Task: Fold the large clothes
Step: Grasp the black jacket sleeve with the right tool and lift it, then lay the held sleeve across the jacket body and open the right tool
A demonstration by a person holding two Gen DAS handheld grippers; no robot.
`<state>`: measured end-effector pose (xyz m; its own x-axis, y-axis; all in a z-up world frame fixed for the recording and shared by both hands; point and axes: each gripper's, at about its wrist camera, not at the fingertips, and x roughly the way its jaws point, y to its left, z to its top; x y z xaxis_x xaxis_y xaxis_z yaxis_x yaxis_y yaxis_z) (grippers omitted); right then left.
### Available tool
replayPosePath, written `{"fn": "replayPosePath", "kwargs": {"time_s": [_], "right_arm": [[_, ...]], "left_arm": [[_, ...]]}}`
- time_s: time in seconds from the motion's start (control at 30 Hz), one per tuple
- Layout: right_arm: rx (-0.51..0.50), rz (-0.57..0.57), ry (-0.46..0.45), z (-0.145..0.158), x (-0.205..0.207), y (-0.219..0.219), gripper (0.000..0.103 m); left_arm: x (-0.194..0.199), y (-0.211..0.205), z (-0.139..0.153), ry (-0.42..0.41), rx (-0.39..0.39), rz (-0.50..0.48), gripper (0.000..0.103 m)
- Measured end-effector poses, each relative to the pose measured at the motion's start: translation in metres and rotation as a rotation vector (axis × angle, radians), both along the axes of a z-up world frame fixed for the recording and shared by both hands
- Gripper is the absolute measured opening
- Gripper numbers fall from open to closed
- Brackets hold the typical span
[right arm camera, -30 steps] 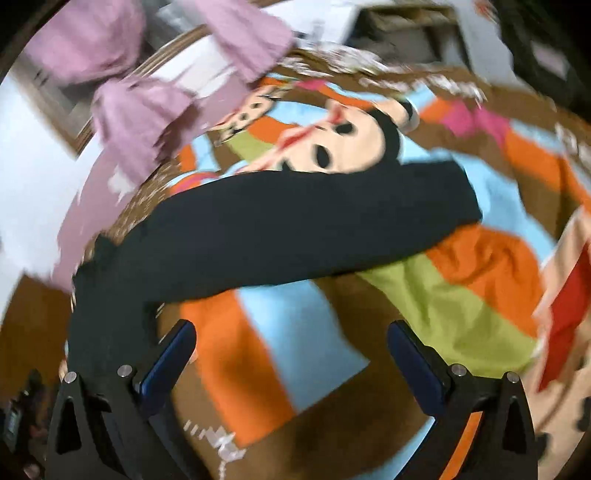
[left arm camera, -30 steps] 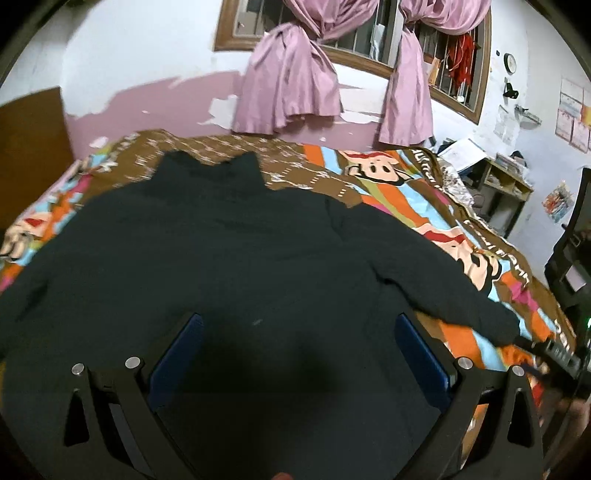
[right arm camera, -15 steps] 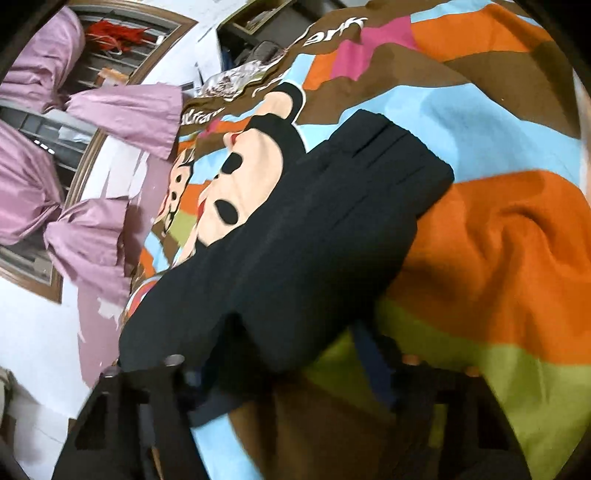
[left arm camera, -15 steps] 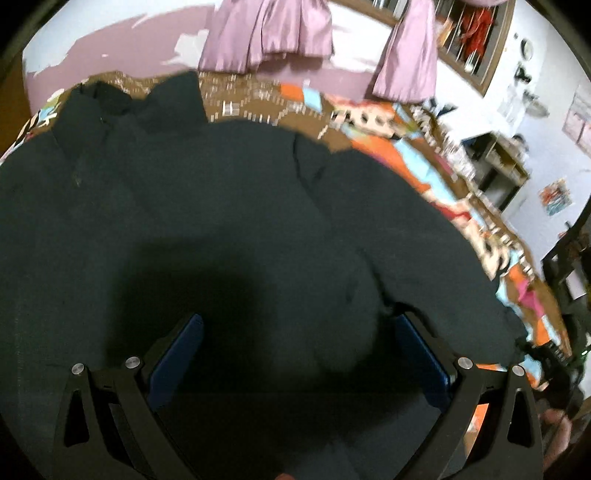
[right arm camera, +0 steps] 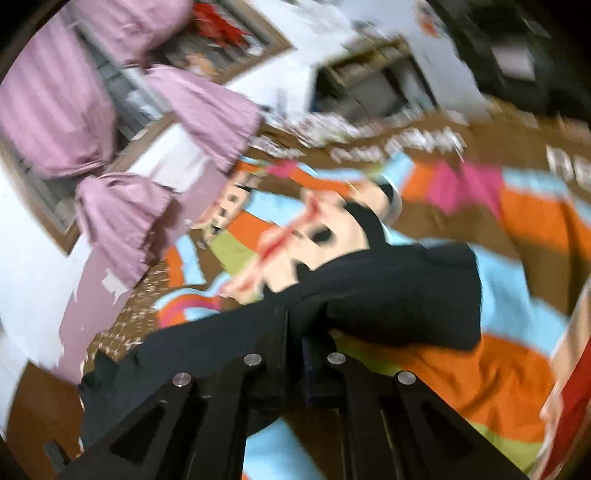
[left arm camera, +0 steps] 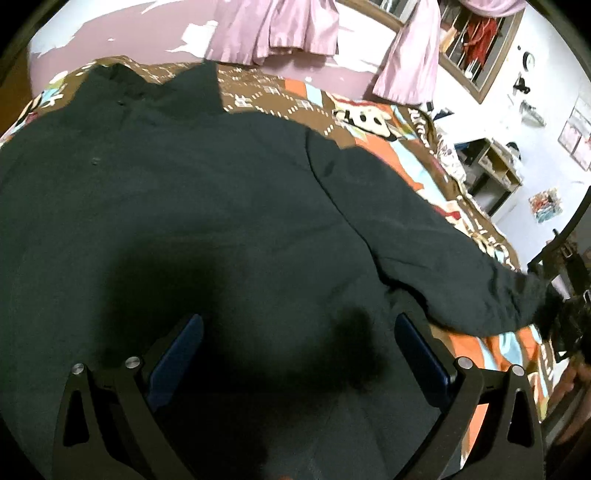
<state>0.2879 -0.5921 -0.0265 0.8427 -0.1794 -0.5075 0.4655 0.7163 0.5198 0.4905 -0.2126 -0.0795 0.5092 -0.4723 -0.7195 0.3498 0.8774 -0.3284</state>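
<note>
A large black long-sleeved garment [left arm camera: 207, 206] lies spread flat on the bed, collar toward the far wall. My left gripper [left arm camera: 295, 354] is open and empty, hovering just above the garment's lower body. The garment's right sleeve [left arm camera: 443, 258] stretches toward the bed's right edge. In the right wrist view my right gripper [right arm camera: 293, 328] is shut on that sleeve [right arm camera: 406, 295] near the cuff, which is lifted a little off the bedspread. The right gripper also shows dimly at the sleeve's end in the left wrist view [left arm camera: 565, 325].
A colourful cartoon bedspread [right arm camera: 498, 373] covers the bed. Pink curtains [left arm camera: 295, 26] hang on the wall behind it. A shelf unit [left arm camera: 495, 166] stands beyond the bed's right side.
My right gripper came down onto the sleeve and closed on it near the cuff. My left gripper moved lower and closer over the garment's body, staying open.
</note>
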Motion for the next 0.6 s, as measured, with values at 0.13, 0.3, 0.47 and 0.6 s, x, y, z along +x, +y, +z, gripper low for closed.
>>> {"fn": "replayPosePath", "kwargs": {"time_s": [0.13,0.3,0.47,0.6], "right_arm": [[-0.166,0.106,-0.055,0.052,0.016,0.047,0.005],[-0.418,0.338,-0.102,0.095,0.045,0.147,0.005],[-0.638,0.577,-0.107,0.093,0.067,0.254,0.005],[-0.786,0.776,-0.061,0.061,0.081,0.337,0.005]], "left_arm": [[-0.016,0.039,0.027,-0.03,-0.022,0.02,0.101],[-0.03,0.094,0.051,-0.064,-0.043,0.053,0.101],[-0.035,0.144,0.065,-0.097,-0.06,0.091,0.101],[-0.041,0.185,0.064,-0.09,-0.141,0.11,0.101]]}}
